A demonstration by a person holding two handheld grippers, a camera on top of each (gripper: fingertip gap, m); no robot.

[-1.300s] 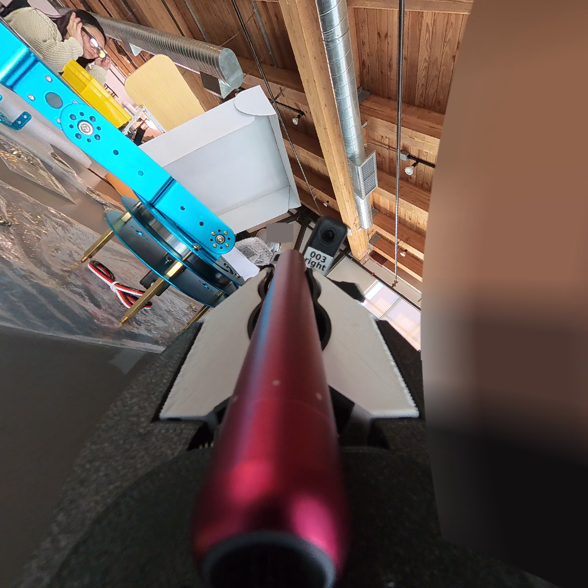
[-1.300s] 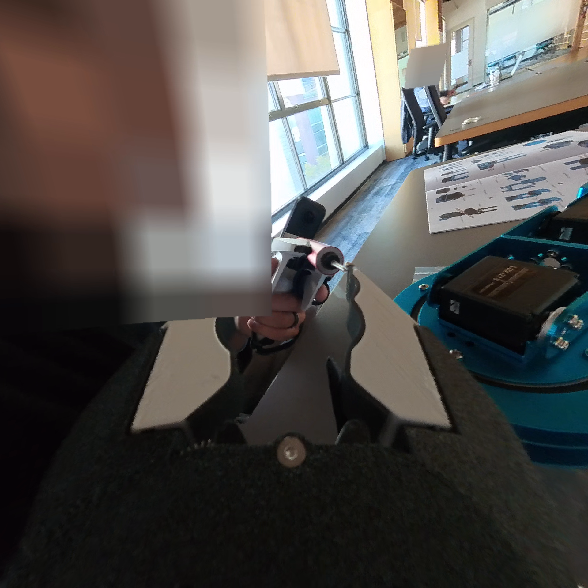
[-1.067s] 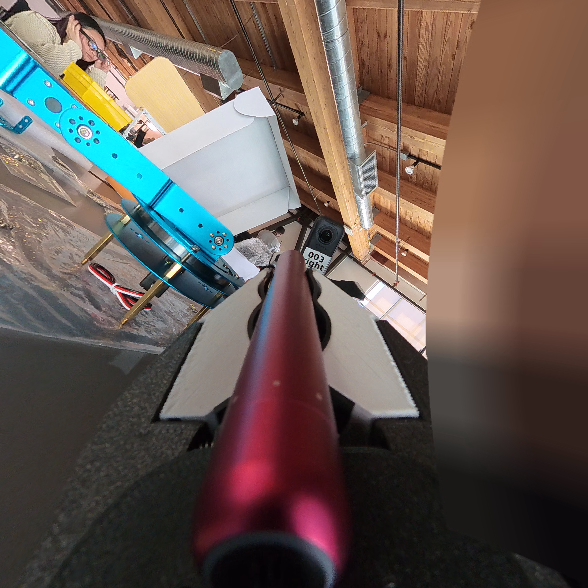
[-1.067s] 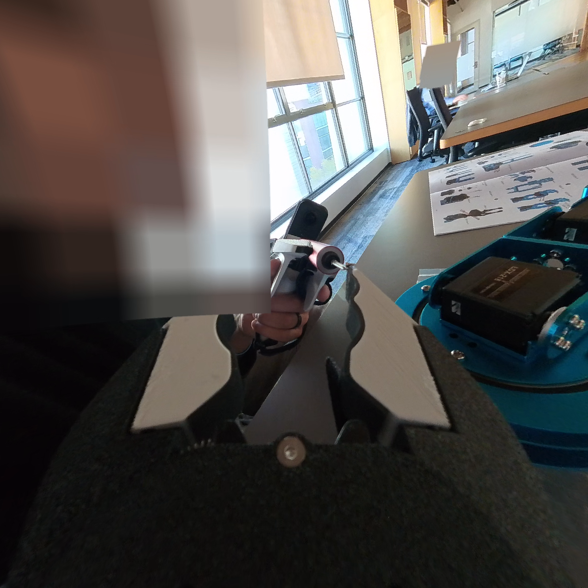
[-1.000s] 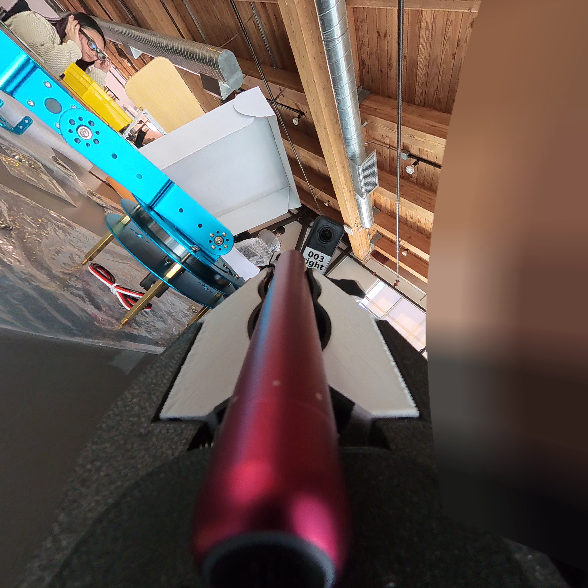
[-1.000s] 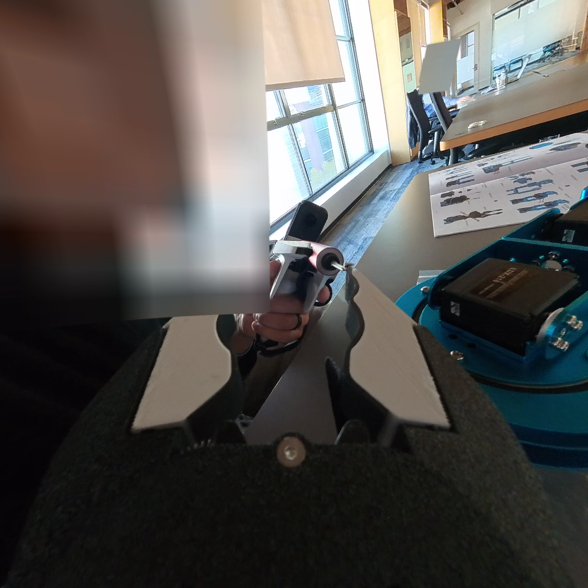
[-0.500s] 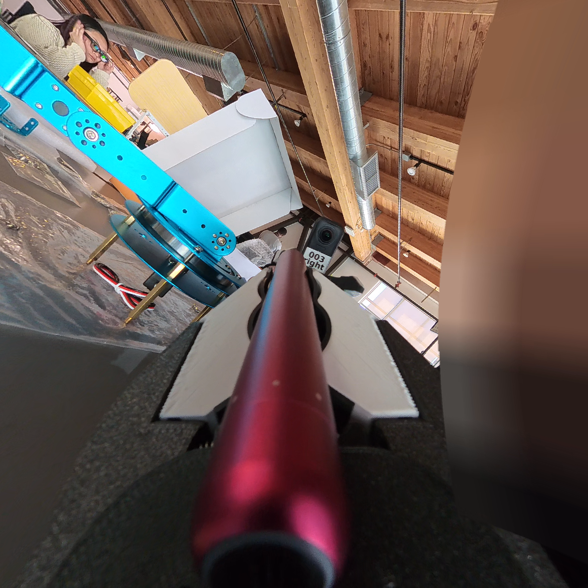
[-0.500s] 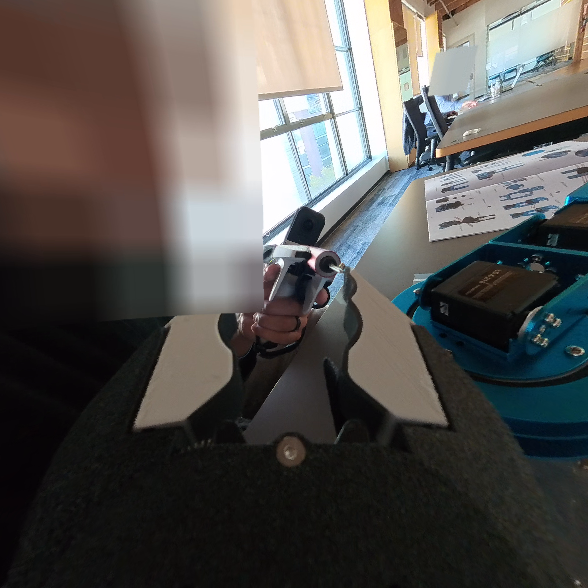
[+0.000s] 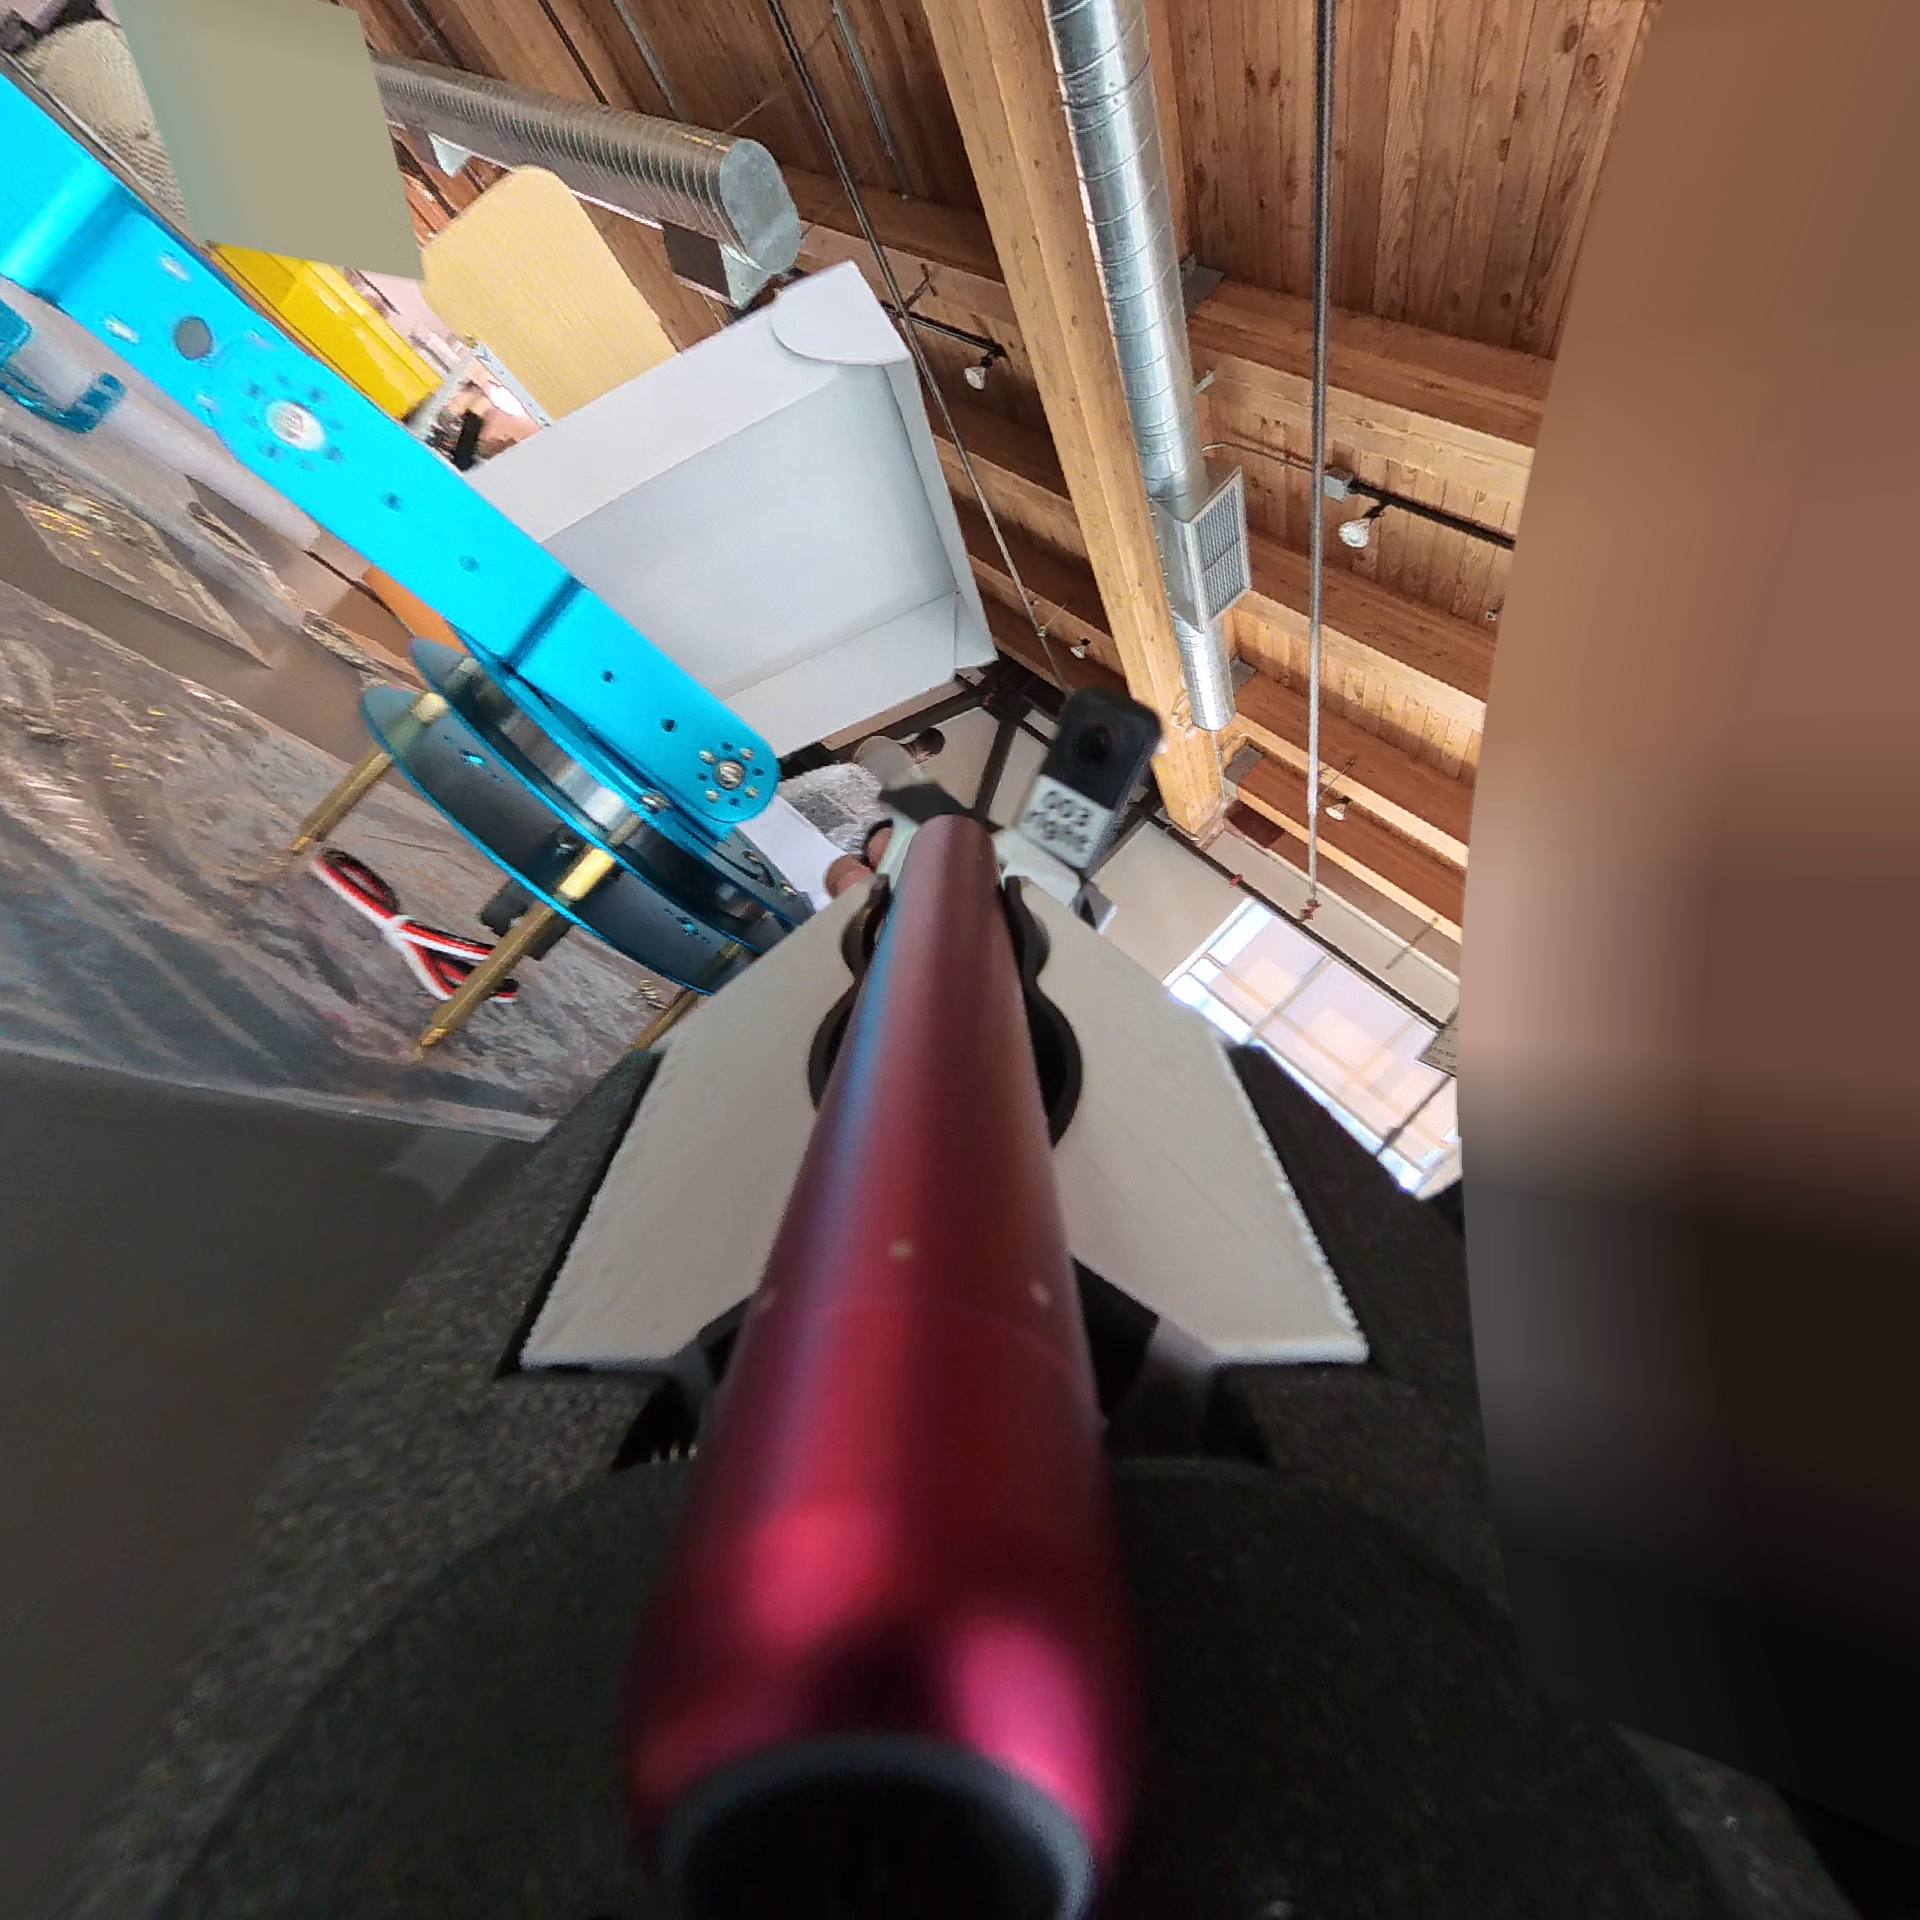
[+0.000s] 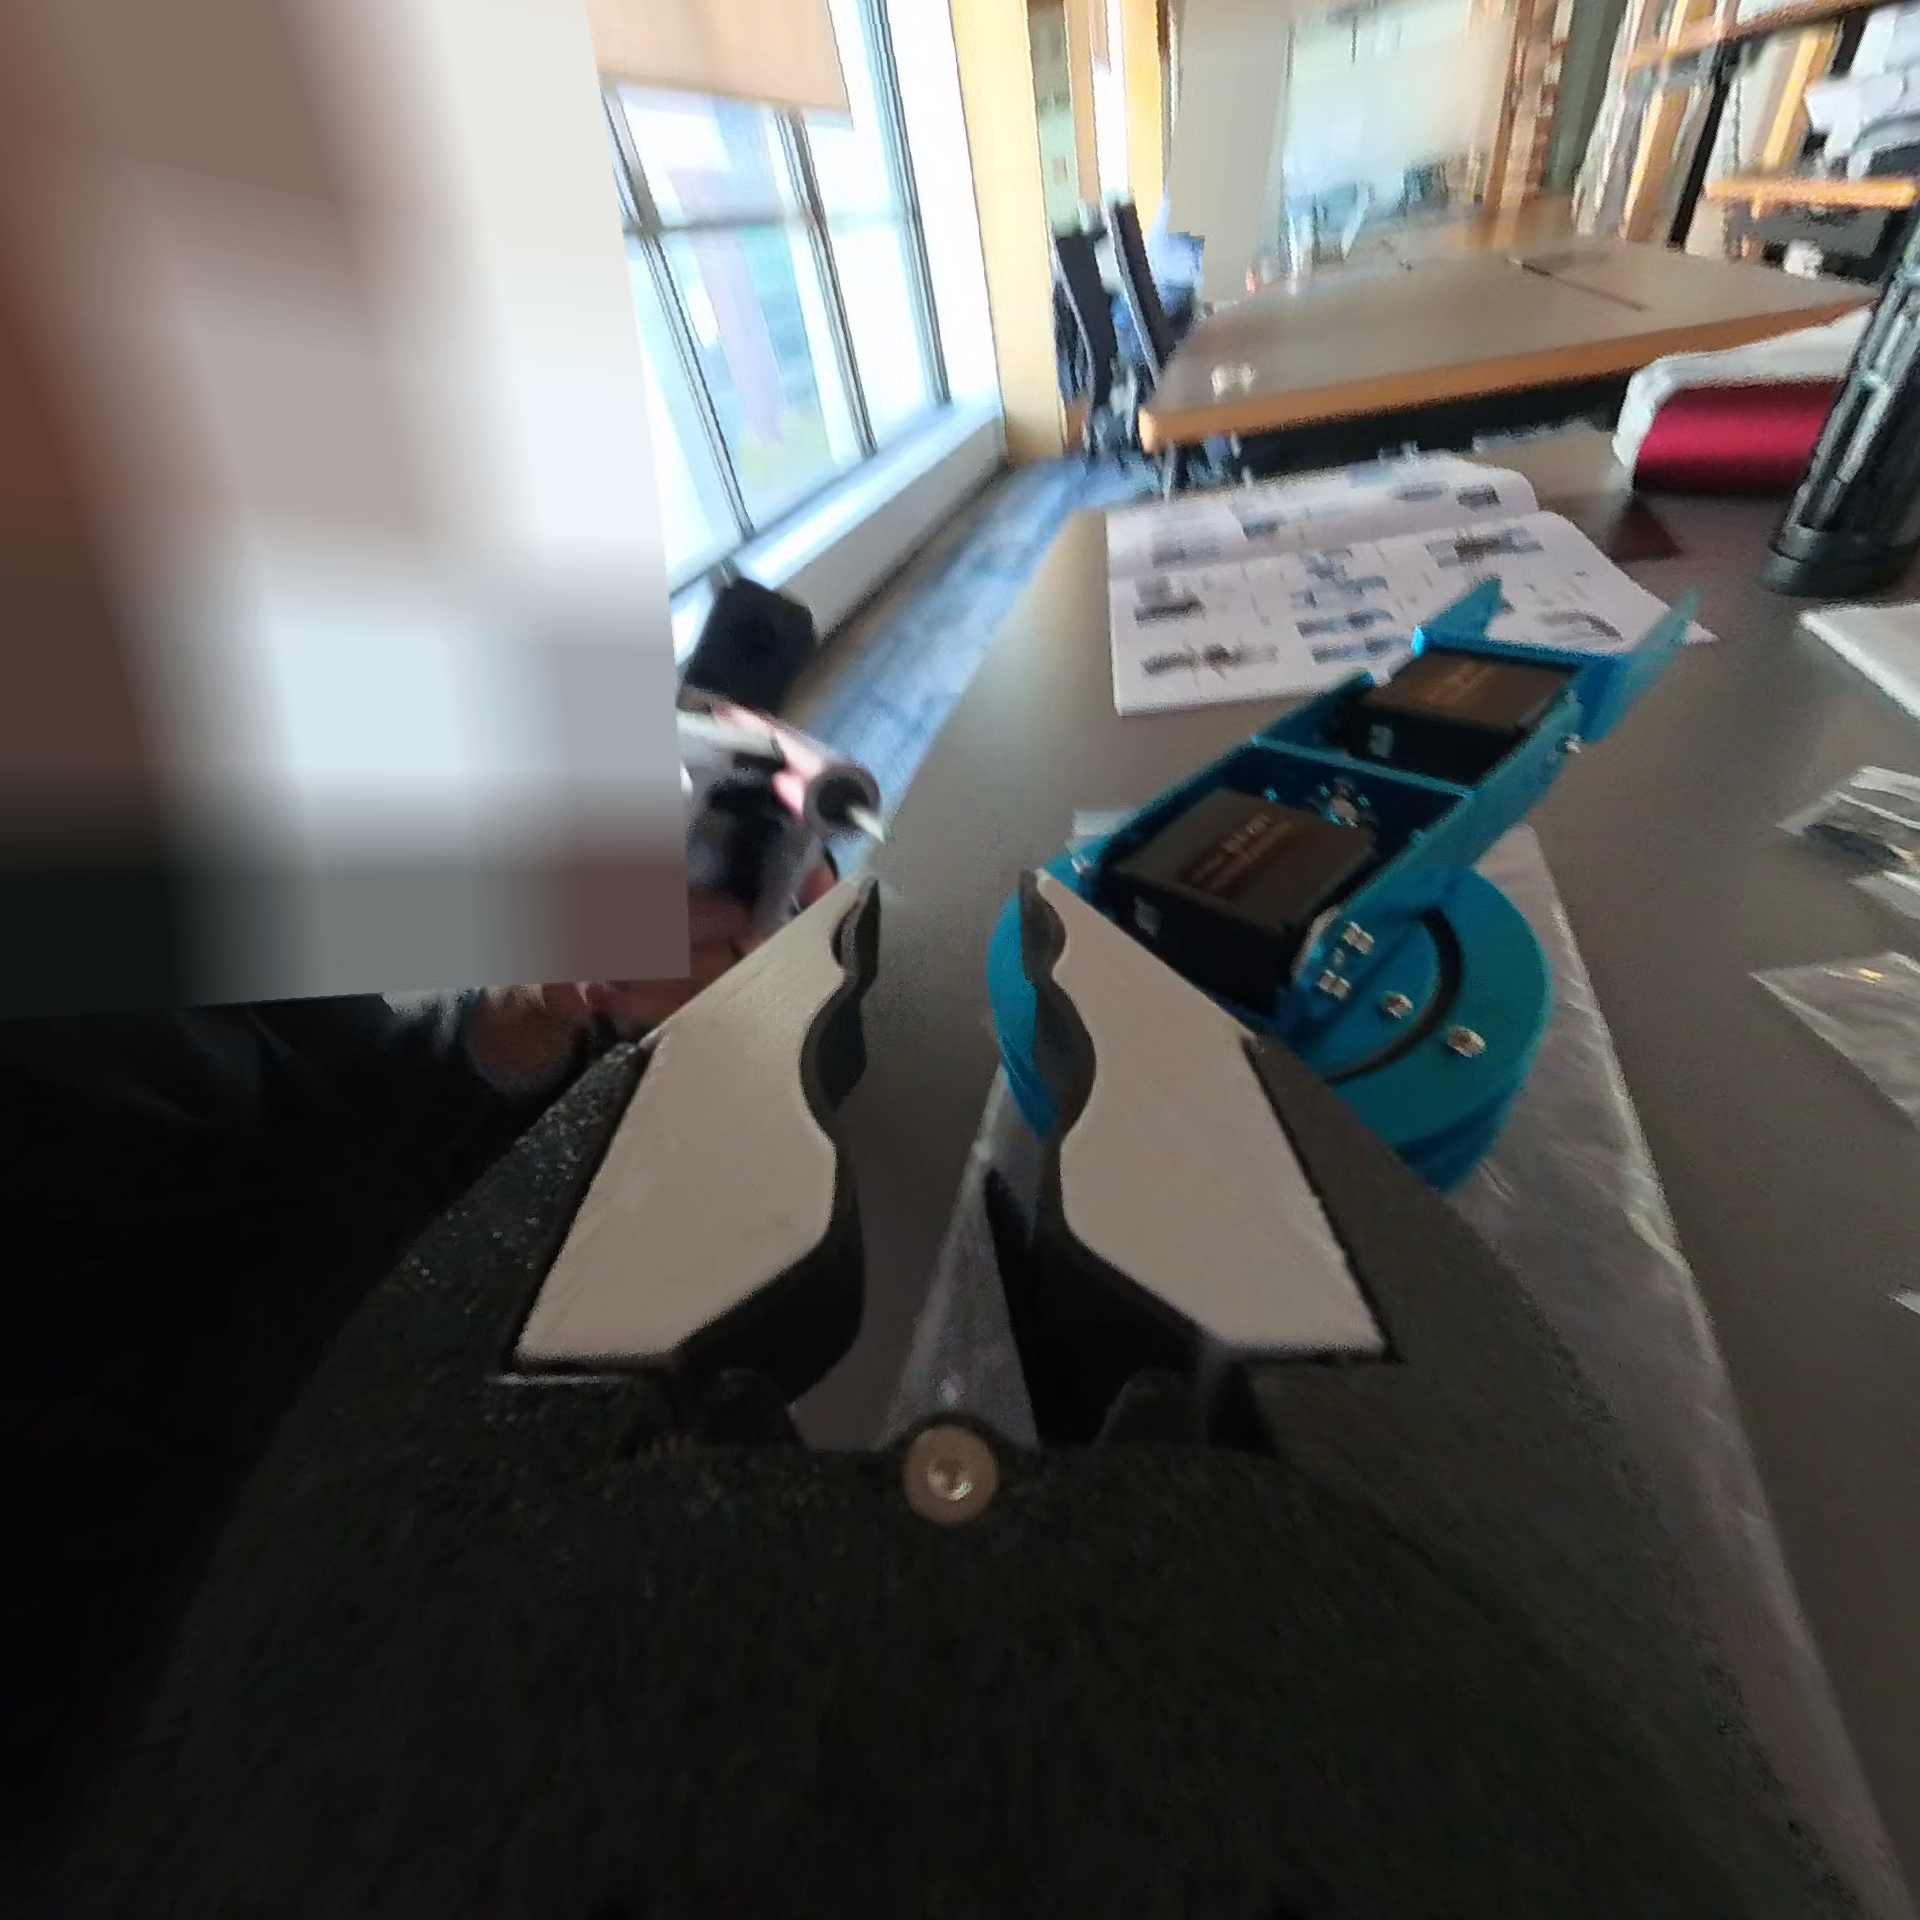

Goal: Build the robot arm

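My left gripper (image 9: 940, 896) is shut on a dark red screwdriver handle (image 9: 914, 1309) that runs forward between its white fingers (image 9: 665, 1195). The screwdriver's metal tip (image 10: 864, 818) shows in the right wrist view, just left of and beyond my right gripper (image 10: 948, 896). My right gripper is open with a narrow gap and holds nothing. A blue metal arm assembly (image 10: 1361, 883) with black servo blocks (image 10: 1236, 862) on a round blue base (image 10: 1455, 1049) stands just beyond its right finger. The assembly also shows in the left wrist view (image 9: 488, 592), left of the screwdriver.
A clear plastic sheet (image 10: 1558, 1226) lies under the assembly on the dark table (image 10: 1766, 1039). An open printed booklet (image 10: 1340, 613) lies behind it, and small plastic bags (image 10: 1860, 821) at the right. Red, white and black wires (image 9: 416, 940) run under the base. An open white box (image 9: 748, 520) stands behind.
My right gripper's jaws have narrowed and it has swung toward the blue assembly, away from the screwdriver tip that sat at its right fingertip. The left gripper keeps its hold.
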